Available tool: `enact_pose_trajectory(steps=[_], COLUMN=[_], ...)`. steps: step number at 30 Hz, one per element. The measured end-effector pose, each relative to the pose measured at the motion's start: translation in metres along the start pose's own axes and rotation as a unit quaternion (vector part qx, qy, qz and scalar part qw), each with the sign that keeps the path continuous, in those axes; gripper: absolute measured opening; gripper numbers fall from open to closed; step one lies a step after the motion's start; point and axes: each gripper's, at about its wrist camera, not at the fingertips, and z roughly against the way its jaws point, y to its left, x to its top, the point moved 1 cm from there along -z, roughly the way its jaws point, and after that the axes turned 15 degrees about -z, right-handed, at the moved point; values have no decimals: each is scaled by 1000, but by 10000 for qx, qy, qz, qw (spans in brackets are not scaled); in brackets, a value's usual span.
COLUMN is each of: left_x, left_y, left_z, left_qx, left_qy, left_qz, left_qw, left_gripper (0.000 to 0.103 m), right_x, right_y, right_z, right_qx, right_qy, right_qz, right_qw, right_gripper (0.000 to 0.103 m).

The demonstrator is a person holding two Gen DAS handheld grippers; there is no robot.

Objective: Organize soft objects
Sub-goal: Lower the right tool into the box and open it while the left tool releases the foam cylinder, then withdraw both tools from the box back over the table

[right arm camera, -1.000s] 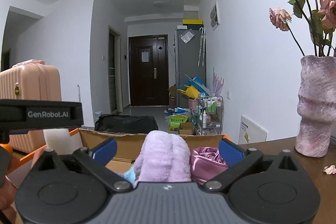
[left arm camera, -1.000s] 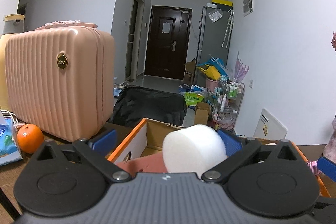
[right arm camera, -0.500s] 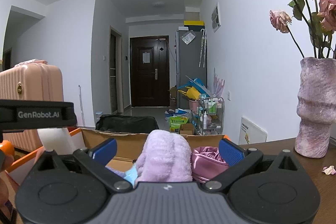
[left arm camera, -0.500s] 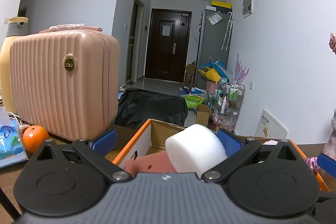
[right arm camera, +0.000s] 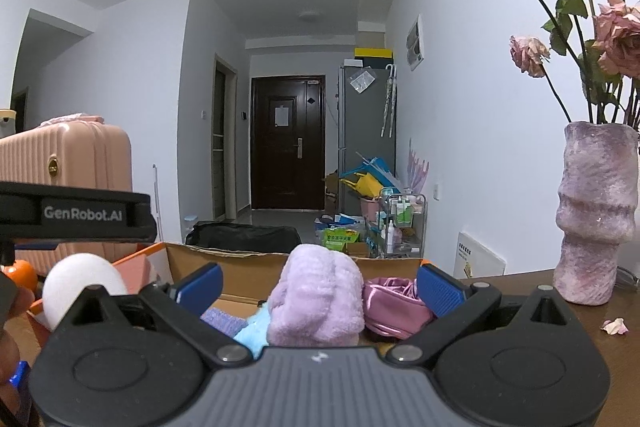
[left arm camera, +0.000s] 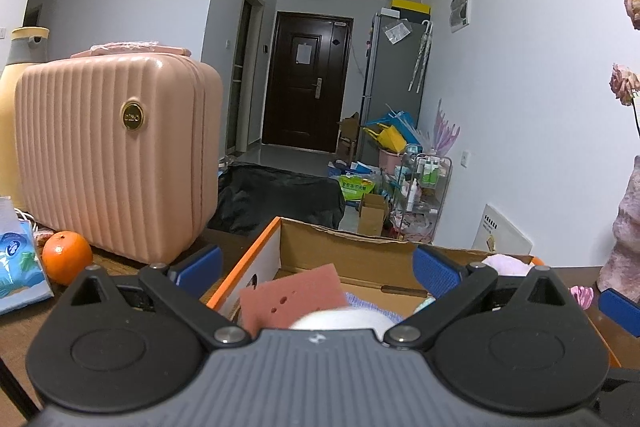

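Note:
An open cardboard box (left arm camera: 344,247) with an orange rim sits right in front of both grippers. My left gripper (left arm camera: 316,267) is open over its left end, with nothing between the pads. Below it lies a white foam cylinder (left arm camera: 340,319), mostly hidden by the gripper body, beside a red-brown sponge (left arm camera: 292,295). From the right wrist the foam (right arm camera: 80,287) shows its round face under the left gripper (right arm camera: 76,213). My right gripper (right arm camera: 319,287) is open. A fluffy purple towel (right arm camera: 316,299) stands in the box (right arm camera: 240,263) beyond its pads, next to a pink satin cloth (right arm camera: 392,303).
A pink ribbed suitcase (left arm camera: 116,155), an orange (left arm camera: 66,263) and a blue tissue pack (left arm camera: 18,267) stand left of the box. A mauve vase (right arm camera: 596,211) of dried roses stands at the right, with a petal (right arm camera: 614,326) on the table. Part of a hand (right arm camera: 12,307) shows at the left edge.
The white foam cylinder has dropped and tipped over, from upright between the left pads to low beside the sponge. Both grippers kept the same opening; the purple towel has not moved.

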Motion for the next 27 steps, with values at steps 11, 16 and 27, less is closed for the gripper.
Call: enact_pose_trajectory(steps=[11,16,27], left_x=[-6,-12,-23], left_y=[9,14,25], left_z=[18,31,65], left_qx=[16,61,171], left_qy=[50,76,106], left_qz=[19,1,-97], left_qw=[10000,10000,9998], left_gripper=[103,103,103], right_x=[-1,-3,-12], right_y=[-1,1,8], right_z=[12,22,58], right_qx=[-3,13,65], right_qy=[-30,-34,4], right_qz=[4,26,80], right_qw=[10000,10000,9999], right_gripper=[103,103,103])
